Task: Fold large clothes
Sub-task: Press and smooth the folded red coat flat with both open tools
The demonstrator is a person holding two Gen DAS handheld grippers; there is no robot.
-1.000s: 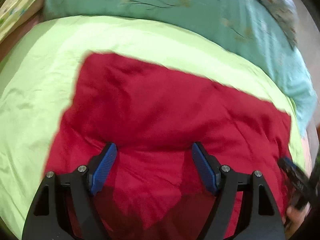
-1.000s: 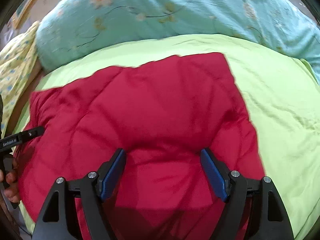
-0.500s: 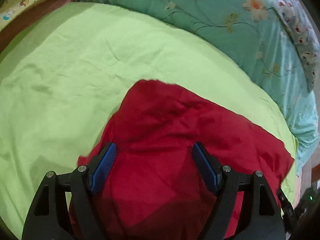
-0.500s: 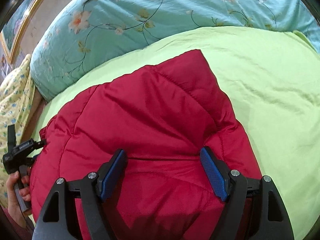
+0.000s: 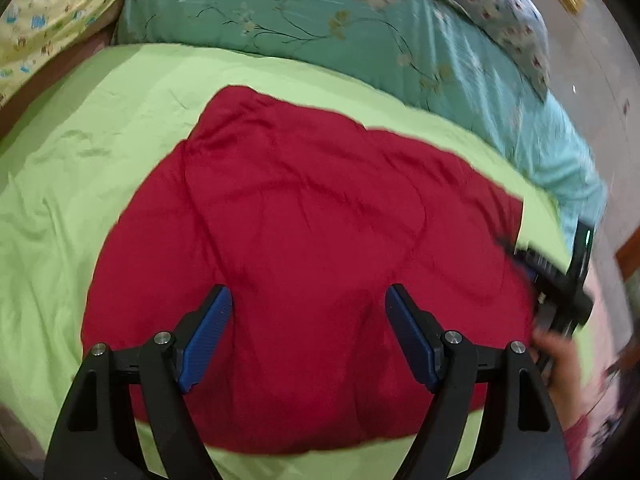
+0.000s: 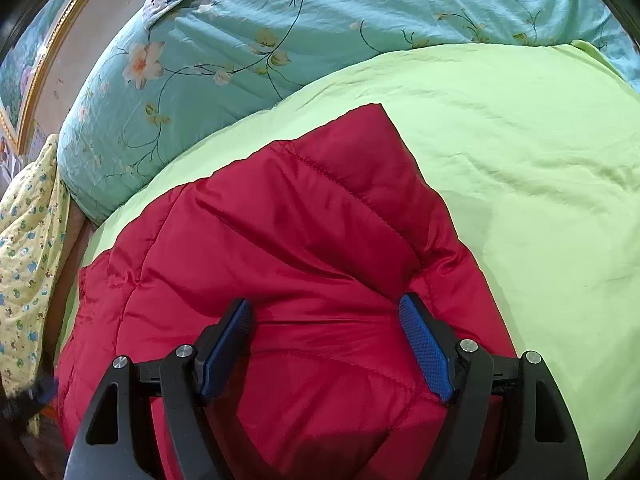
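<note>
Red quilted puffy jacket [image 6: 304,240], folded

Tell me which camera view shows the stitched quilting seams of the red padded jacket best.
The right wrist view: it is sharp, and the seams of the red padded jacket run clearly across its glossy panels. The left wrist view shows more of the jacket's outline on the lime-green sheet, but blurred.

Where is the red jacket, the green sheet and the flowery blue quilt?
red jacket [image 6: 304,240]: right wrist view, on its quilted top panel.
green sheet [image 6: 540,152]: right wrist view, on bare cloth beside the jacket.
flowery blue quilt [image 5: 280,12]: left wrist view, on its printed cover.
</note>
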